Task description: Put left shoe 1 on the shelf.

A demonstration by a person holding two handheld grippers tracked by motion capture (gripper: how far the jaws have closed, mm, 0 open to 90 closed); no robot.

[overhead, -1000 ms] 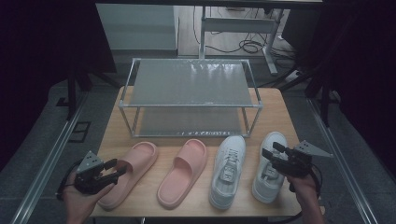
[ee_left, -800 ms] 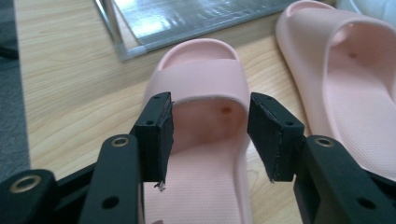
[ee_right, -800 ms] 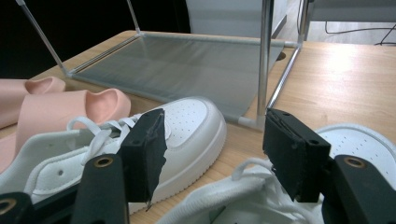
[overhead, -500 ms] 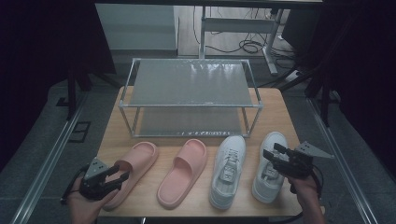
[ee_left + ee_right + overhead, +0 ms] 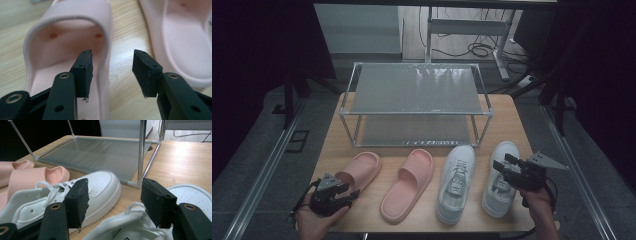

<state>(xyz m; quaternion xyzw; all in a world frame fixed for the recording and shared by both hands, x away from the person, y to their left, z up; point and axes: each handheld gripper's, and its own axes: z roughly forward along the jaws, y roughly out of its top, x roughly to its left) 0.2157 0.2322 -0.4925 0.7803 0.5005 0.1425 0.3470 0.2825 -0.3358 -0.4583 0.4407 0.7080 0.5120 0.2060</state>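
Two pink slippers lie side by side on the wooden table; the left slipper (image 5: 360,169) (image 5: 67,45) is by my left gripper (image 5: 351,194) (image 5: 112,72). That gripper is open and straddles the slipper's right side wall near the heel, with one jaw inside the slipper and one above the table between the two slippers. The right slipper (image 5: 409,182) (image 5: 185,42) lies beside it. To their right stand two white sneakers, the left sneaker (image 5: 457,182) (image 5: 100,187) and the right sneaker (image 5: 501,180) (image 5: 192,193). My right gripper (image 5: 503,162) (image 5: 115,200) hovers open over the right sneaker's laces.
A two-tier metal shoe rack (image 5: 417,90) (image 5: 100,152) with grey mesh shelves stands at the back of the table (image 5: 512,125), behind the shoes. The table's front edge runs just below both hands. Dark floor and cables lie beyond.
My left gripper has sunk and shifted toward the near edge, down onto the left slipper's heel end. The right gripper and all shoes have stayed put.
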